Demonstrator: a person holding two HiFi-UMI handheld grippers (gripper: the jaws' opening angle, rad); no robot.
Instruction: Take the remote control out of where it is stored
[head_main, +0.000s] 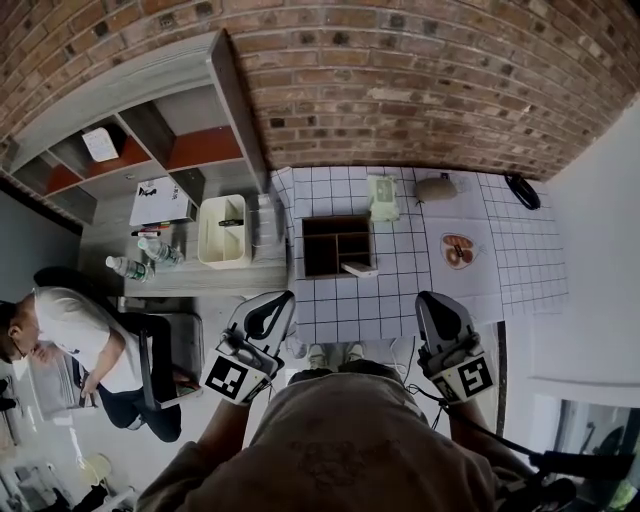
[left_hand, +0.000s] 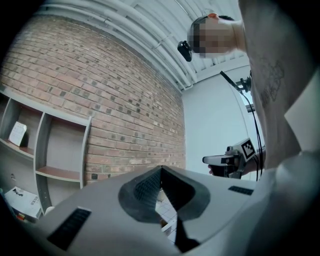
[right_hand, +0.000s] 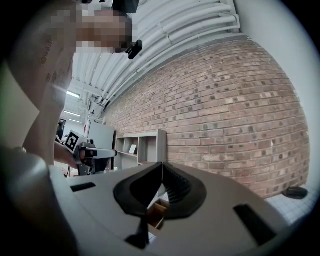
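A dark wooden organiser box (head_main: 335, 243) with several compartments stands on the white-tiled table (head_main: 520, 262). A pale, flat remote control (head_main: 359, 268) lies in its front right compartment. My left gripper (head_main: 272, 308) and right gripper (head_main: 434, 312) hover at the table's front edge, well short of the box. Both are shut and hold nothing. In the left gripper view the jaws (left_hand: 161, 172) meet at their tips against the brick wall. In the right gripper view the jaws (right_hand: 161, 167) also meet, and the box (right_hand: 156, 211) shows below them.
On the table sit a pale green item (head_main: 382, 196), a grey object (head_main: 436, 187), a black object (head_main: 522, 190) and a plate (head_main: 459, 250). Left of the table are a white bin (head_main: 222, 232), bottles (head_main: 152, 251), grey shelves (head_main: 150, 140) and a seated person (head_main: 75, 340).
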